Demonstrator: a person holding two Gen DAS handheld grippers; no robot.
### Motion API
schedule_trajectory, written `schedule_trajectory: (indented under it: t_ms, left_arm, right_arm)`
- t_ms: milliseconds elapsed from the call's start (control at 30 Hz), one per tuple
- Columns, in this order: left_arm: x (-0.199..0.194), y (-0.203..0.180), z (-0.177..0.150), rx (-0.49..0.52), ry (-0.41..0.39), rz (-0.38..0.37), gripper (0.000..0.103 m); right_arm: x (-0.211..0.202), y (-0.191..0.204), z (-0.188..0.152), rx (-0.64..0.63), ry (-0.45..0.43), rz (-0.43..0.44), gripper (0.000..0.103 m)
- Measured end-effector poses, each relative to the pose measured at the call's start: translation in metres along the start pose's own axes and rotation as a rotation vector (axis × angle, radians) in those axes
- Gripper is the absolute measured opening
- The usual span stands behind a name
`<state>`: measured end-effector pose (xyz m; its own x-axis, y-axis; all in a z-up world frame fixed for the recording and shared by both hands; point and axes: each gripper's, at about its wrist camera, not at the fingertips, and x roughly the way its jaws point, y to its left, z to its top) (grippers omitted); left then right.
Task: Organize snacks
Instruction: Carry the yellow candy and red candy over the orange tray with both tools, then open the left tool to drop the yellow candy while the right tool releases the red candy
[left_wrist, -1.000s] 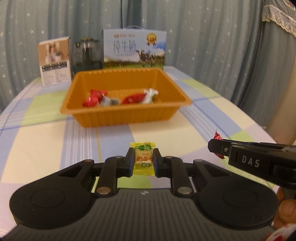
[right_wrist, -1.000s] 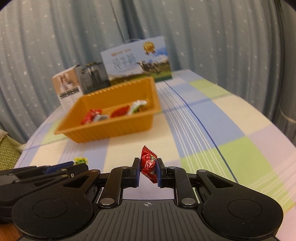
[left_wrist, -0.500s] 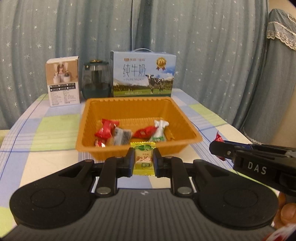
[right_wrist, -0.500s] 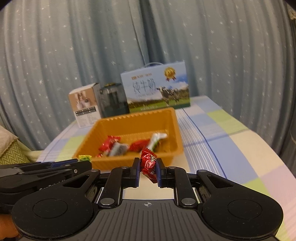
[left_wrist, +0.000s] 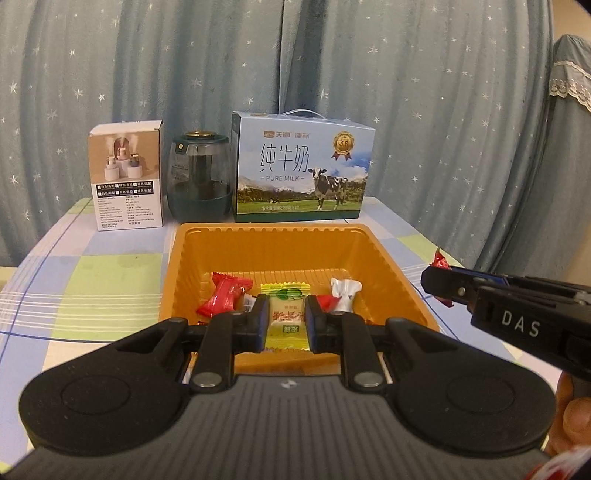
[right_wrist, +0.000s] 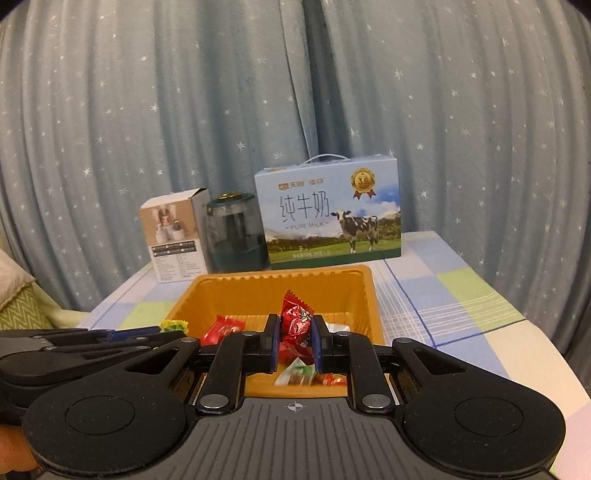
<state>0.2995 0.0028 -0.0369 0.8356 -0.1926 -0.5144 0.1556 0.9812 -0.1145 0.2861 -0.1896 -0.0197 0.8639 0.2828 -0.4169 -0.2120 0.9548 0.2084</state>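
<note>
Two tongs: we see both in frame, each clamped on one wrapped snack.
Left tongs (left_wrist: 285, 320): pads pinch a yellow-green candy (left_wrist: 285, 322), held upright above the near part of the orange tray (left_wrist: 280, 246).
Right tongs (right_wrist: 294, 338): closed on a red candy (right_wrist: 295, 334), crinkled foil; it sits over the tray's near rim from the right wrist view.
Right tongs, seen from the left wrist view: off to the right of the tray, the red wrapper poking out at the tip.
Tray contents: we count a red snack (left_wrist: 224, 298) on the left and a white-wrapped snack (left_wrist: 344, 291) on the right; more pieces sit partly hidden behind the tongs.
Tray place: on the checked bench (left_wrist: 107, 273), in front of the back row.
Back row: small white box (left_wrist: 125, 184), dark glass jar (left_wrist: 199, 181), milk carton (left_wrist: 301, 170), side by side.
Backdrop: blue star curtain (right_wrist: 147, 110).
Person: we see fingers (left_wrist: 570, 417) at the lower right edge.
</note>
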Motion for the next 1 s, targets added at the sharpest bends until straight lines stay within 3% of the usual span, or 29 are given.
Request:
schedule_trajectory:
  t_ms: [500,833,1000]
  left_arm:
    - [0.050,0.016,0.017,0.006,0.030,0.001,0.018]
    - [0.062,0.027,0.017,-0.033,0.046,0.002,0.018]
    - [0.065,0.026,0.017,-0.046,0.040,-0.036,0.018]
  right_arm:
    - [0.060,-0.003,0.012,0.043,0.051,0.007,0.018]
    - [0.075,-0.013,0.012,0.071,0.070,-0.002,0.018]
    - [0.075,-0.015,0.012,0.079,0.074,-0.003,0.018]
